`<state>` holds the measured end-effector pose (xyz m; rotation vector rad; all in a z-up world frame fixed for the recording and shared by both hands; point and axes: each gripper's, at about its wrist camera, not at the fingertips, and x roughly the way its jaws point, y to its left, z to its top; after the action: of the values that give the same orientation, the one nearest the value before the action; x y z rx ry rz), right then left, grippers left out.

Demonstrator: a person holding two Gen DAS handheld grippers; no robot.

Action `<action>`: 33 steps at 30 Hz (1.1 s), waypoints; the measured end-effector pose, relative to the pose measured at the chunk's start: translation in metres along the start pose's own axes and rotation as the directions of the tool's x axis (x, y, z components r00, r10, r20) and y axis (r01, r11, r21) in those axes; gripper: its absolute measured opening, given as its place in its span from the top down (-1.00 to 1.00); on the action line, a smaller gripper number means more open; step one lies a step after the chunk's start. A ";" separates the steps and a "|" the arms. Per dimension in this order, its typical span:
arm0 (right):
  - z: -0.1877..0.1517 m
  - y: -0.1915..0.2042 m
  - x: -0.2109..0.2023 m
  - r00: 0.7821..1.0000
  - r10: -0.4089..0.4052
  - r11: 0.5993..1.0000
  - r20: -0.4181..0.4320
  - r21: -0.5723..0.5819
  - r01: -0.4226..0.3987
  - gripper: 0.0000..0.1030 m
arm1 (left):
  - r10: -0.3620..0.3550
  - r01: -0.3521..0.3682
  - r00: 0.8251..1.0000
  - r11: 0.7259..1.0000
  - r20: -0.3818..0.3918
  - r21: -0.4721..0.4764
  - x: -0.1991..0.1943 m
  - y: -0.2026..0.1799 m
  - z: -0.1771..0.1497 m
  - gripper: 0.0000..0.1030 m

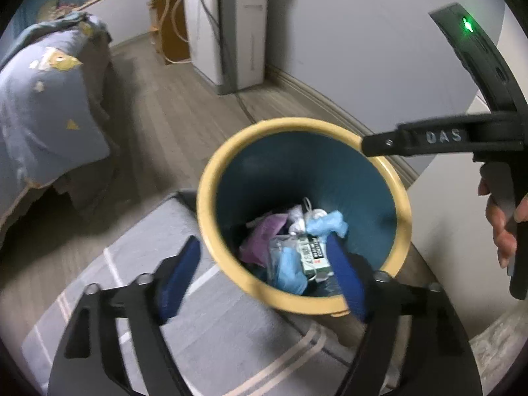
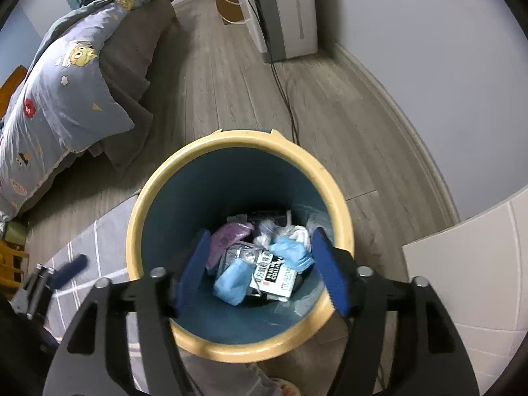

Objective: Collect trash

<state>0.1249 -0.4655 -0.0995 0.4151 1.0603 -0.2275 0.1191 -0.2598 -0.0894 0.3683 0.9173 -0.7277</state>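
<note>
Both claws over the trash bin (image 2: pixel 341 217)

Left gripper (image 1: pixel 264 277) and right gripper (image 2: pixel 260 264) spread wide, empty — wrappers (image 2: pixel 274 275) lie inside, perhaps gloves too.

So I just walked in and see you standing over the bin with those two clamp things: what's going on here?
A person is collecting trash with a handheld gripper in each hand. Both the left gripper and the right gripper hang open above the yellow-rimmed bin, with nothing between their blue pads. Inside lie crumpled blue gloves, a purple wrapper, white tissue and a small printed box. The bin stands partly on a grey rug near the bed.
</note>
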 end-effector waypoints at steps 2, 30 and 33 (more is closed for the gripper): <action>-0.002 0.000 -0.007 1.000 0.001 1.000 0.009 -0.019 -0.001 -0.39 | 0.021 -0.020 1.000 0.999 0.004 -0.033 -0.010 0.002 0.000 -0.74; -0.065 0.009 -0.070 0.998 0.007 0.969 0.059 -0.247 0.007 -0.89 | 0.197 -0.192 0.980 0.963 0.010 -0.188 -0.078 -0.007 -0.017 -0.90; -0.064 0.006 -0.071 0.998 0.003 0.973 0.064 -0.231 0.012 -0.89 | 0.187 -0.182 0.982 0.963 0.009 -0.200 -0.080 -0.005 -0.018 -0.90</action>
<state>0.0426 -0.4334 -0.0624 0.1933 1.0114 -0.1185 0.0735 -0.2202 -0.0334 0.2618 0.9068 -0.4642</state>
